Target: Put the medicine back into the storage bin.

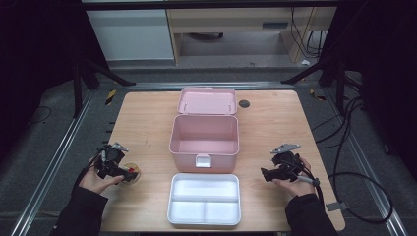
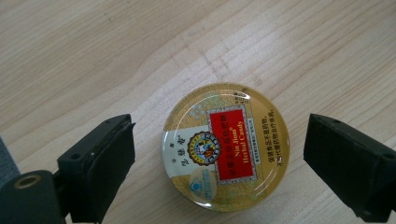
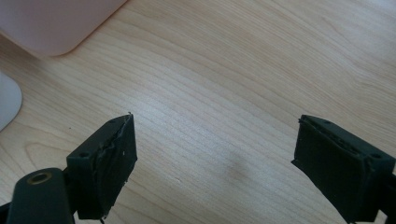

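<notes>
Gold-rimmed round candy tin [image 2: 226, 147], lying flat on pale wooden table [image 2: 93, 51], red label panel facing up. In left gripper view: tin placed at lower centre of frame, between the two black jaws, closer to neither by much; clear gap of bare wood on each side, no contact with either pad. Left gripper [image 2: 219, 163] wide open, holding nothing. In high view: same tin [image 1: 133, 173] at lower left of frame, just beside the tip of left gripper [image 1: 129, 173], partly covered by it; left hand [image 1: 96, 181] wrapped around the gripper body from below.

Right gripper [image 3: 215, 163] likewise wide open, holding nothing; in right gripper view only bare wood grain between its jaws. Upper left corner of that view: rounded corner of pink box [image 3: 51, 23]; at left edge, a sliver of white tray [image 3: 7, 100]. In high view: right gripper [image 1: 268, 173] at lower right of frame, well apart from the tin, supported by right hand [image 1: 292, 183].

Pink box [image 1: 204, 147] at centre of high view, lid swung back and open, interior bare. White tray [image 1: 204, 216] just below it, near lower edge, divided into compartments. Tin positioned left of tray, apart from it.
</notes>
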Motion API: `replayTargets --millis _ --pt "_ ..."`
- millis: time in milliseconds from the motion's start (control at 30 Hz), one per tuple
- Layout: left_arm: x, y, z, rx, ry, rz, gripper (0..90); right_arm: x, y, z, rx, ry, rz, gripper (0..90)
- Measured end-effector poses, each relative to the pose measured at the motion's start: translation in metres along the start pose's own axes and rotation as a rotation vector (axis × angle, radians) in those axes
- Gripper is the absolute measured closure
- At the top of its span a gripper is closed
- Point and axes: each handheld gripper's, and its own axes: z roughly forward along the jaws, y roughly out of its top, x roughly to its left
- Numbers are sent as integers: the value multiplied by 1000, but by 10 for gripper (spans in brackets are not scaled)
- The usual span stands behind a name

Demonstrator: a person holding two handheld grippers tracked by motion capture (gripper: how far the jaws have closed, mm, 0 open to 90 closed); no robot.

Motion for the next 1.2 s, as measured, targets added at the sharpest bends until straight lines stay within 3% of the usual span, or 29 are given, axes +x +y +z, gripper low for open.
replayTargets --millis 300,433,500,667,933,1200 --pt "1 0 14 43 -20 0 106 0 -1 1 5 4 -5 139" --pt "3 0 22 64 -28 -18 148 2 -2 1 12 1 -18 139" --pt "2 -1 23 71 -32 -20 193 2 -2 1 13 -1 -26 139" --pt "2 1 20 83 -18 -22 199 1 -2 2 12 1 -24 141" --pt "-8 13 -7 -7 -43 -7 199 1 -3 3 21 1 -27 142" --pt "-25 37 -33 -89 -71 56 199 -2 -2 4 19 -13 -7 144"
